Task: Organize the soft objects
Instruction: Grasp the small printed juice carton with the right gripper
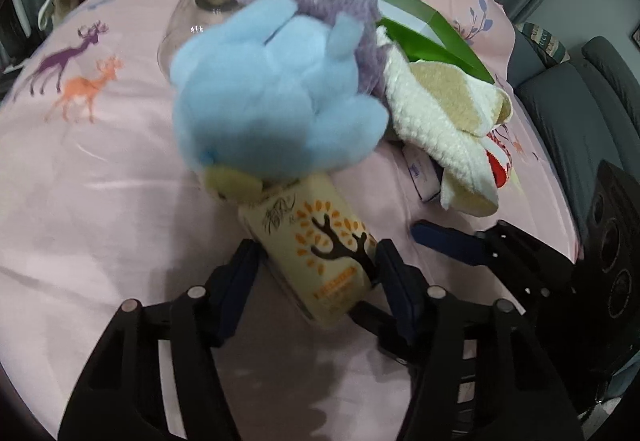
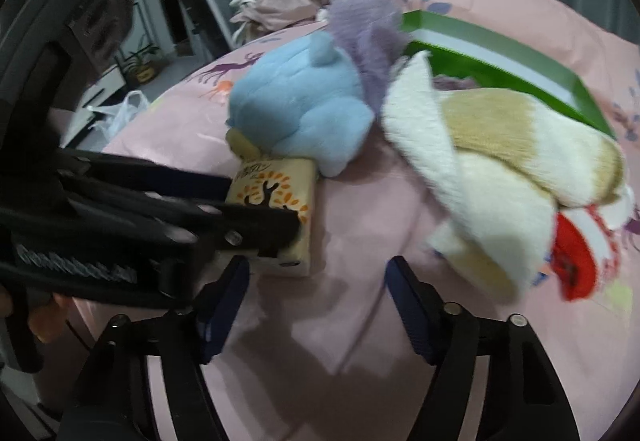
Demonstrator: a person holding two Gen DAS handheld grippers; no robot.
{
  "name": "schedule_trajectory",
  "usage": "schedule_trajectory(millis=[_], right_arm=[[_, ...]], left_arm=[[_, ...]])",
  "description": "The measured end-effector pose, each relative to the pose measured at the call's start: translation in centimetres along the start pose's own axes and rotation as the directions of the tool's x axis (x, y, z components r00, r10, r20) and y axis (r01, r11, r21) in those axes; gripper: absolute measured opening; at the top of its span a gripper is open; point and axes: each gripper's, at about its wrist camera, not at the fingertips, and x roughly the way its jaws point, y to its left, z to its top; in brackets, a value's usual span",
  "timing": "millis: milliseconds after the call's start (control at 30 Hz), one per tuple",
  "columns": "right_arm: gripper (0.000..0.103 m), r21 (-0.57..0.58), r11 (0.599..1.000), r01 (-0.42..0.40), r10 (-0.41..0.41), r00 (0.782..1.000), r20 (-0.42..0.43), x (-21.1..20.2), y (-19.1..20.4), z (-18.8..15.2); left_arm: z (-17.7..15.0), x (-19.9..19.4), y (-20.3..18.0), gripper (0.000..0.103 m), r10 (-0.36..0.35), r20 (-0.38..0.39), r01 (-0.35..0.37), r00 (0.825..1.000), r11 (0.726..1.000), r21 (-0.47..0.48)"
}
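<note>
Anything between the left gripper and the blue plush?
Yes. A tissue pack lies between the left gripper's fingers, and the blue plush sits just beyond it, resting on its far end. The gripper would meet the pack first.

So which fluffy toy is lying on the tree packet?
The blue plush toy. Its end rests on the tree-printed tissue packet, while the cream and tan plush toy lies off to the side.

fluffy blue plush (image 1: 276,89), probably glossy tissue pack (image 1: 324,249)

Left gripper (image 1: 316,261) fingers (image 1: 394,273) flank tissue pack (image 1: 320,245) beneath blue plush (image 1: 272,97).
</note>
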Motion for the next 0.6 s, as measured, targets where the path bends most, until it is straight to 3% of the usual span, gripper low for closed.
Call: schedule_trajectory(millis=[133, 200, 433, 600], right_arm=[[0.050, 0.017, 0.997, -0.070, 0.070, 0.998, 0.004, 0.4, -0.1, 0.1], [0.033, 0.016, 0.994, -0.112, 0.112, 0.994, 0.009, 0.4, 0.0, 0.0], [0.028, 0.032, 0.988, -0.150, 0.150, 0.988, 0.025, 0.7, 0.7, 0.1], [0.024, 0.016, 0.989, -0.149, 0.147, 0.987, 0.066, -2.1, 2.0, -0.6]], left_arm=[[0.3, -0.2, 0.4, 0.055, -0.032, 0.002, 0.032, 0.999, 0.999, -0.022], [0.4, -0.3, 0.4, 0.053, -0.039, 0.002, 0.039, 0.999, 0.999, -0.020], [-0.2, -0.6, -0.2, 0.053, -0.030, 0.016, 0.030, 0.999, 0.999, 0.020], [-1.1, -3.0, -1.7, 0.053, -0.028, 0.066, 0.024, 0.997, 0.998, 0.064]])
